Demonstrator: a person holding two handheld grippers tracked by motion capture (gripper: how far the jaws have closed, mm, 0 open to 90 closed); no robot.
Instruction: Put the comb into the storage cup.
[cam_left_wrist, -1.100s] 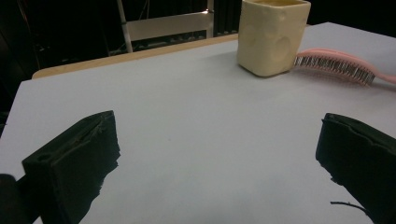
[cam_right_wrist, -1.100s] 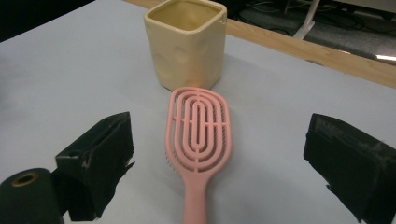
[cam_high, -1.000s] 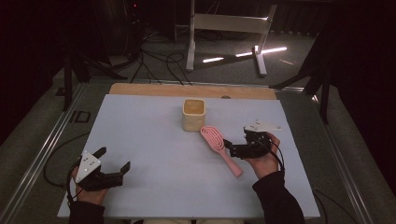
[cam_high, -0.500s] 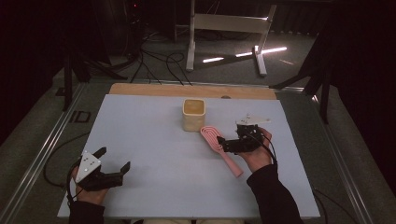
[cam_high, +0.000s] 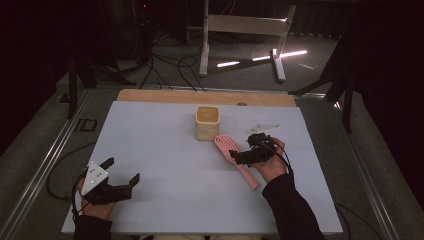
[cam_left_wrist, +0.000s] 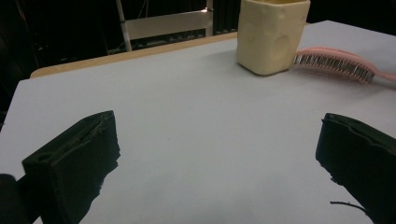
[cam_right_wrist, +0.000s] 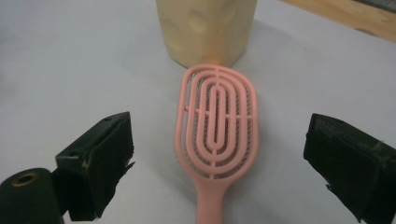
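While the pale table (cam_high: 165, 150) spreads smooth and matte under everything, a cream cup (cam_high: 208, 122) with rounded corners and dimpled walls stands near its far middle. Just beside the cup, at its right, lies the pink hairbrush (cam_high: 237, 160), back up and bristles down, its long axis running diagonally: the oval, slotted head points toward the cup and the slim handle runs back toward the person's side. It looks like glossy plastic with 3 nested oval ribs. The right gripper (cam_high: 245, 156) hovers over the brush's handle end, its 2 black jaws spread wide on either side of the head. The left gripper (cam_high: 122, 176) sits well apart near the table's near left corner, jaws likewise spread with nothing between.
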